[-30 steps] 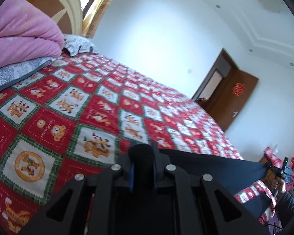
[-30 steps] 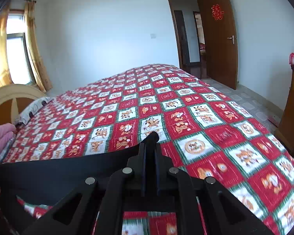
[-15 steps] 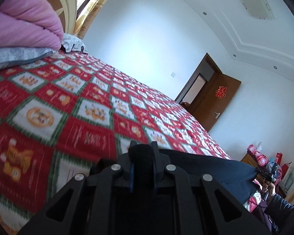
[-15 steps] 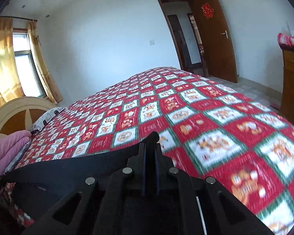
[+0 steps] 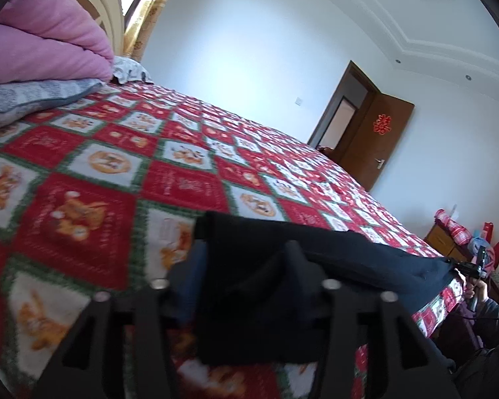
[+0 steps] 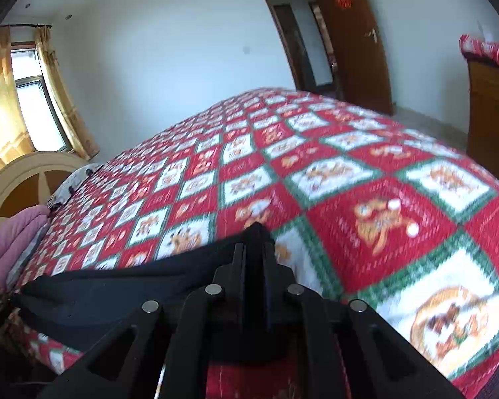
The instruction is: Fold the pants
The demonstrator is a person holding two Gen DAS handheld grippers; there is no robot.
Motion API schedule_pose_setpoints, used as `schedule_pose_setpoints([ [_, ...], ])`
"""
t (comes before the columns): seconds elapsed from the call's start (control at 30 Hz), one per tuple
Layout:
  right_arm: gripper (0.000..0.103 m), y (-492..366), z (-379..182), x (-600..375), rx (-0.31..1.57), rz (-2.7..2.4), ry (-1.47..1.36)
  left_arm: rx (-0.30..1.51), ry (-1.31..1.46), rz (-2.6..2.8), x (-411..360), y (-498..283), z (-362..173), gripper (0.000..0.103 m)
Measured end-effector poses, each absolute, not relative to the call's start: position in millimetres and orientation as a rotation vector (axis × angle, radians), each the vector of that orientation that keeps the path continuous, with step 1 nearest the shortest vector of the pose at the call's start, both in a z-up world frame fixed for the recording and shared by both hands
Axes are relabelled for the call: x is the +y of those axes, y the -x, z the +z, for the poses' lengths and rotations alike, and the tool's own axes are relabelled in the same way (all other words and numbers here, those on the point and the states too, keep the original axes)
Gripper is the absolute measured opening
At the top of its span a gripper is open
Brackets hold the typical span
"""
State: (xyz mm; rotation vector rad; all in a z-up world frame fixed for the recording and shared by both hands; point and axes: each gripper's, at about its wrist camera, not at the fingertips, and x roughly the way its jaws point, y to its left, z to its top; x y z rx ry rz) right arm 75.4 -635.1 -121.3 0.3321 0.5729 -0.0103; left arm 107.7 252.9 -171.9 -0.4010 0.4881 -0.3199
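Observation:
Dark navy pants [image 5: 366,259] lie stretched in a long band across the near edge of the red patchwork bedcover [image 5: 183,183]. My left gripper [image 5: 244,256] is low over the cover and its jaws are opening. One end of the pants sits loosely between the spread fingers [image 5: 196,259]. The other end is in my right gripper [image 6: 254,242], whose narrow jaws are just starting to open with the cloth still pinched between them. From there the pants [image 6: 116,292] run left along the bed. The left wrist view shows the right gripper [image 5: 472,267] in a person's hand [image 5: 479,291].
A pink quilt [image 5: 43,40] and a grey pillow [image 5: 33,99] are piled at the head of the bed, against the cream headboard [image 6: 26,173]. A brown door [image 5: 376,139] stands open beyond the bed. A wooden cabinet [image 6: 489,106] is by the foot of the bed.
Both grippers came down and forward onto the bed with the pants. The left jaws, shut on the cloth before, have spread apart. The right jaws stay nearly shut on their end.

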Motion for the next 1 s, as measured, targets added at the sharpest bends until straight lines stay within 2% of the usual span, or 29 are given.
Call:
schedule_pose_setpoints([
  [0.1, 0.014, -66.0, -122.4, -632.7, 0.59, -0.009, -0.316, 0.487, 0.404, -0.278, 264.5, -97.6, -171.9, 0.06],
  [0.17, 0.025, -58.0, -121.1, -631.8, 0.6, -0.014, -0.309, 0.484, 0.422, -0.24, 275.9, -91.7, -172.9, 0.067],
  [0.27, 0.036, -44.0, -118.2, -634.9, 0.606, -0.035, -0.307, 0.491, 0.438, -0.21, 287.4, -83.7, -174.6, 0.067],
  [0.6, 0.036, -11.6, -82.6, -614.3, 0.514, -0.121, -0.295, 0.623, 0.548, -0.285, 262.8, -73.0, -187.4, 0.067],
  [0.63, 0.038, -11.7, -78.8, -605.7, 0.503, -0.11, -0.29, 0.633, 0.561, -0.291, 257.5, -72.9, -190.1, 0.067],
  [0.73, 0.052, -17.1, -71.7, -570.9, 0.484, -0.053, -0.252, 0.668, 0.62, -0.294, 250.9, -75.6, -196.2, 0.066],
  [0.83, 0.052, -23.7, -71.1, -526.3, 0.483, 0.029, -0.176, 0.664, 0.655, -0.283, 252.2, -72.5, -194.9, 0.066],
  [0.93, 0.052, -27.4, -77.6, -491.3, 0.491, 0.092, -0.107, 0.673, 0.663, -0.26, 252.1, -73.0, -194.9, 0.057],
  [0.97, 0.052, -29.7, -81.5, -479.9, 0.498, 0.115, -0.09, 0.68, 0.643, -0.244, 250.4, -73.2, -194.1, 0.047],
  [1.0, 0.052, -31.4, -84.7, -471.5, 0.504, 0.131, -0.078, 0.693, 0.618, -0.229, 248.6, -74.0, -193.2, 0.029],
])
